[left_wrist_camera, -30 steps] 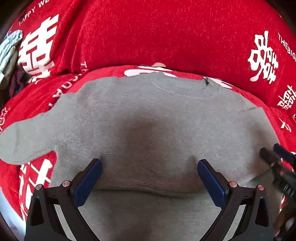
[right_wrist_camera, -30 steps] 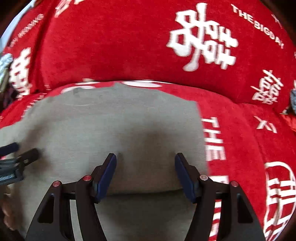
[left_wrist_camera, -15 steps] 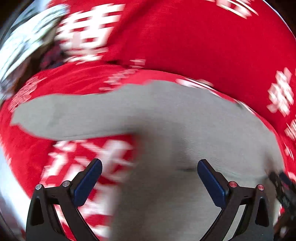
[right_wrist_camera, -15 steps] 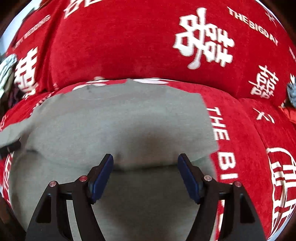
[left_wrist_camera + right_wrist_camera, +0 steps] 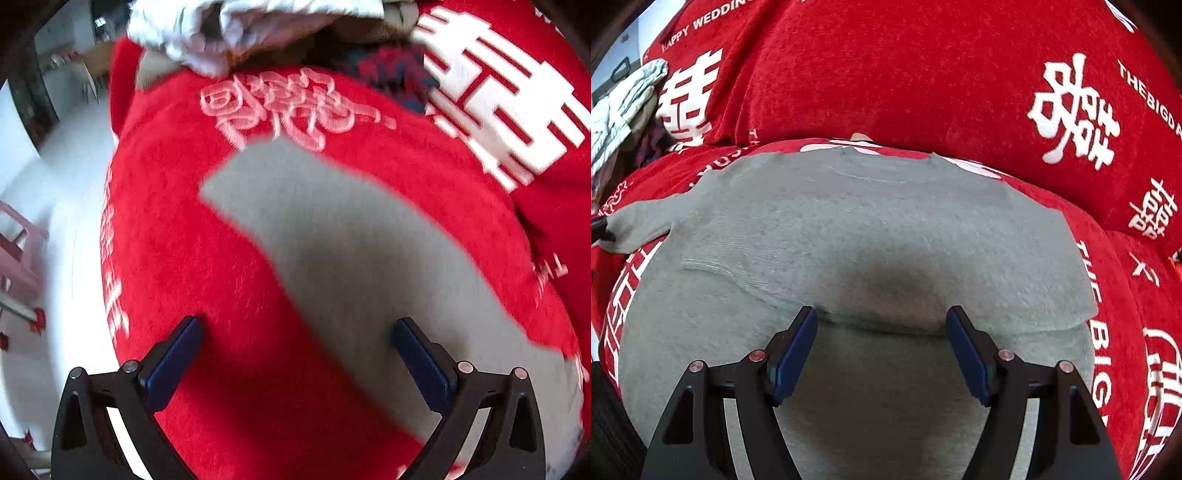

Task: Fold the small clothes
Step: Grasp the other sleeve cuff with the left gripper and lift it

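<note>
A grey sweater (image 5: 886, 229) lies flat on the red sofa seat (image 5: 1115, 295), neckline toward the backrest. A folded layer crosses its body, and that layer's edge runs just beyond my right gripper (image 5: 882, 312), which hangs open above the cloth, holding nothing. The left sleeve (image 5: 639, 225) sticks out sideways. In the left wrist view the same sleeve (image 5: 332, 229) runs diagonally over the red cover. My left gripper (image 5: 297, 325) is open above it, one finger over red fabric, the other over grey. This view is motion-blurred.
A heap of white and plaid clothes (image 5: 258, 29) sits at the sofa's left end, also seen as a pale bundle (image 5: 620, 110). Left of the seat are white floor (image 5: 55, 221) and a pink piece of furniture (image 5: 14, 251). The red backrest (image 5: 886, 74) rises behind the sweater.
My left gripper swept left from over the sweater's body to over the outstretched sleeve, rolling as it went. My right gripper drifted slightly over the body and its jaws spread a little wider.
</note>
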`<state>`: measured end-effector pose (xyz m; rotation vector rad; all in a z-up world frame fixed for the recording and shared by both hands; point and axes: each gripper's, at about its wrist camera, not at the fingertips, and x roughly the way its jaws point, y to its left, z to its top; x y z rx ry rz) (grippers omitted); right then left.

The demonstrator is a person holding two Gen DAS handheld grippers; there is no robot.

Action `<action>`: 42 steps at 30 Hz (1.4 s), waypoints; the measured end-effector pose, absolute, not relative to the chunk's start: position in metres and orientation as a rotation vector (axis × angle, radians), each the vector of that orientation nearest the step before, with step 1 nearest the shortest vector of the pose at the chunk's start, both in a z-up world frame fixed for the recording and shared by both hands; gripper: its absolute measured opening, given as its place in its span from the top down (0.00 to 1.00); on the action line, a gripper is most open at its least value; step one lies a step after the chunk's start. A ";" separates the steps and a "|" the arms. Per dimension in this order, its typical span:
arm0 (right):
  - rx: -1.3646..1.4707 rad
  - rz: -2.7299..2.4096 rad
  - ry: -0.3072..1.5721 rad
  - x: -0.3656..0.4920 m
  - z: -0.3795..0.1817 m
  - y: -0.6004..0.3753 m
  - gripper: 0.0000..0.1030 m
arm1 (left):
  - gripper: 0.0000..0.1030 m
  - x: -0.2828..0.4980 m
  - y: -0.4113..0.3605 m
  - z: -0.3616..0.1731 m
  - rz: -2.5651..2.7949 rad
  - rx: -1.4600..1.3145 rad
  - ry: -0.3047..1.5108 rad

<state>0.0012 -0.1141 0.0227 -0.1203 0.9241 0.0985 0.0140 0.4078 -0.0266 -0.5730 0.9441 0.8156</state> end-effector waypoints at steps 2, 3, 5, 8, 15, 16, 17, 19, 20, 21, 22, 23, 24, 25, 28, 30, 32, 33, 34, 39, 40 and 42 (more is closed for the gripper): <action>-0.135 0.099 0.924 0.002 0.025 -0.110 0.27 | 0.00 0.029 0.415 -0.028 0.842 -0.559 0.952; -0.139 0.099 0.924 0.002 0.026 -0.109 0.27 | 0.00 0.037 0.419 -0.028 0.852 -0.562 0.959; -0.144 0.096 0.924 0.003 0.029 -0.106 0.27 | 0.00 0.049 0.427 -0.026 0.875 -0.581 0.969; -0.145 0.095 0.920 0.005 0.033 -0.102 0.27 | 0.00 0.059 0.432 -0.023 0.896 -0.608 0.966; -0.189 0.110 0.927 0.009 0.036 -0.083 0.27 | 0.77 0.056 0.435 -0.007 0.897 -0.595 0.864; -0.194 0.113 0.927 0.009 0.037 -0.081 0.27 | 0.82 0.056 0.437 -0.006 0.875 -0.603 0.863; -0.197 0.118 0.926 0.010 0.038 -0.078 0.27 | 0.83 0.056 0.439 -0.006 0.853 -0.619 0.864; -0.199 0.123 0.921 0.013 0.041 -0.073 0.27 | 0.87 0.051 0.441 -0.003 0.834 -0.646 0.856; -0.199 0.125 0.918 0.015 0.042 -0.071 0.27 | 0.87 0.047 0.443 -0.001 0.818 -0.667 0.848; -0.199 0.129 0.916 0.018 0.043 -0.068 0.27 | 0.87 0.044 0.442 0.001 0.810 -0.676 0.842; -0.201 0.134 0.915 0.023 0.045 -0.064 0.27 | 0.87 0.040 0.442 0.004 0.801 -0.680 0.830; -0.203 0.135 0.913 0.028 0.047 -0.061 0.27 | 0.87 0.036 0.440 0.007 0.791 -0.678 0.818; -0.202 0.141 0.910 0.035 0.048 -0.056 0.27 | 0.87 0.035 0.439 0.010 0.782 -0.675 0.809; -0.197 0.152 0.909 0.043 0.050 -0.050 0.27 | 0.87 0.033 0.437 0.014 0.770 -0.668 0.797; -0.196 0.181 0.920 0.072 0.051 -0.025 0.27 | 0.87 0.027 0.432 0.026 0.749 -0.645 0.761; -0.227 0.200 0.930 0.089 0.047 -0.002 0.27 | 0.87 0.025 0.429 0.035 0.744 -0.616 0.743; -0.270 0.198 0.950 0.108 0.035 0.026 0.27 | 0.87 0.022 0.422 0.044 0.746 -0.572 0.727; -0.292 0.192 0.963 0.116 0.027 0.039 0.27 | 0.87 0.020 0.420 0.048 0.748 -0.552 0.721; -0.317 0.177 0.976 0.123 0.018 0.053 0.27 | 0.87 0.019 0.417 0.052 0.749 -0.534 0.715; -0.390 0.165 0.967 0.125 -0.003 0.108 0.27 | 0.87 0.016 0.402 0.067 0.723 -0.469 0.701; -0.369 0.251 0.983 0.122 0.000 0.117 0.28 | 0.87 0.017 0.399 0.069 0.716 -0.463 0.702; -0.229 0.412 1.012 0.115 0.011 0.114 0.31 | 0.87 0.020 0.390 0.073 0.692 -0.442 0.709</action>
